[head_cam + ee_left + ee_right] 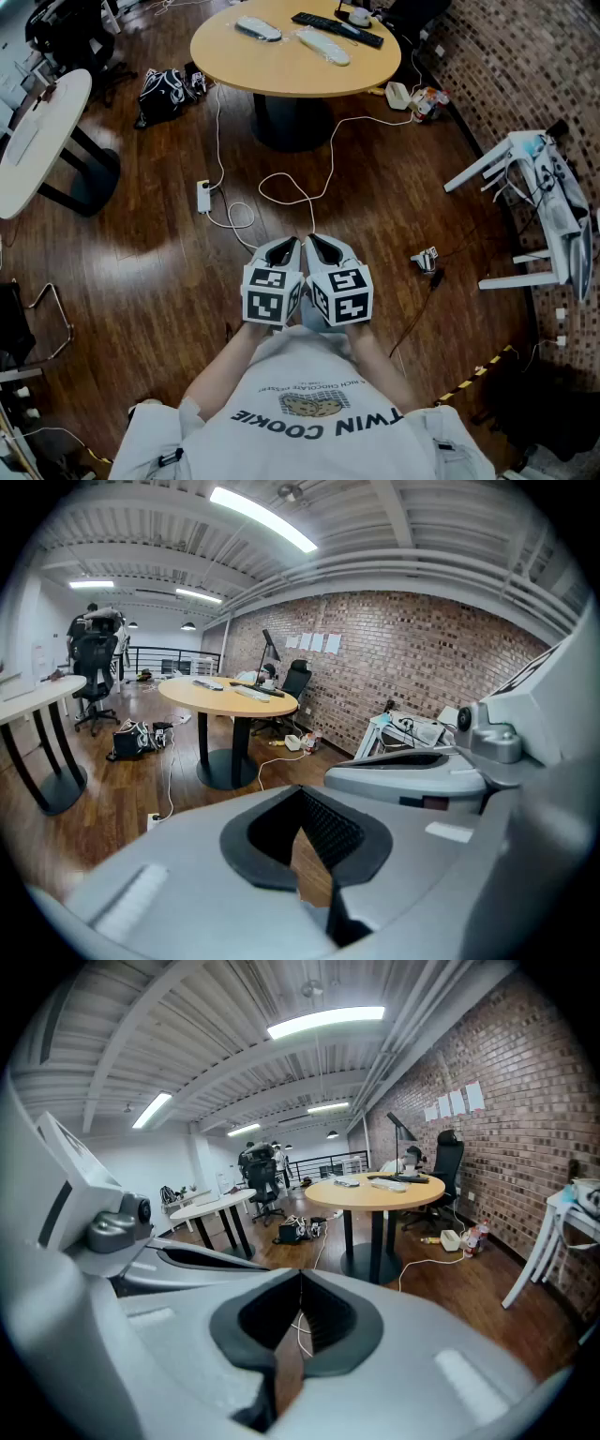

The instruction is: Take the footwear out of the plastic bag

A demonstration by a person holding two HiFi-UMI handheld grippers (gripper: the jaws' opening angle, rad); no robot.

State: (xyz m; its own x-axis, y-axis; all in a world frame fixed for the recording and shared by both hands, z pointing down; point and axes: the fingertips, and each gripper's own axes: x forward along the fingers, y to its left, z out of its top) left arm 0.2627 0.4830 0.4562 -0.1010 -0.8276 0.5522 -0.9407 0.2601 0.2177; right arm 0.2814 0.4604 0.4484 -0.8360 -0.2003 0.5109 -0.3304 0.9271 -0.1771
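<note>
I hold both grippers side by side in front of my chest, above the wooden floor. My left gripper (286, 244) (302, 801) has its jaws together with nothing between them. Right beside it, my right gripper (319, 241) (300, 1283) is likewise shut and empty. On the round table (281, 70) far ahead lie two pale, flat packages (323, 47) (258, 28); whether either is the plastic bag with the footwear, I cannot tell. Both grippers are well short of the table.
A white cable (309, 192) and a power strip (203, 195) lie on the floor between me and the table. A black bag (164, 94) sits at the left, a white table (37, 131) further left, a tipped white frame (534, 206) by the brick wall.
</note>
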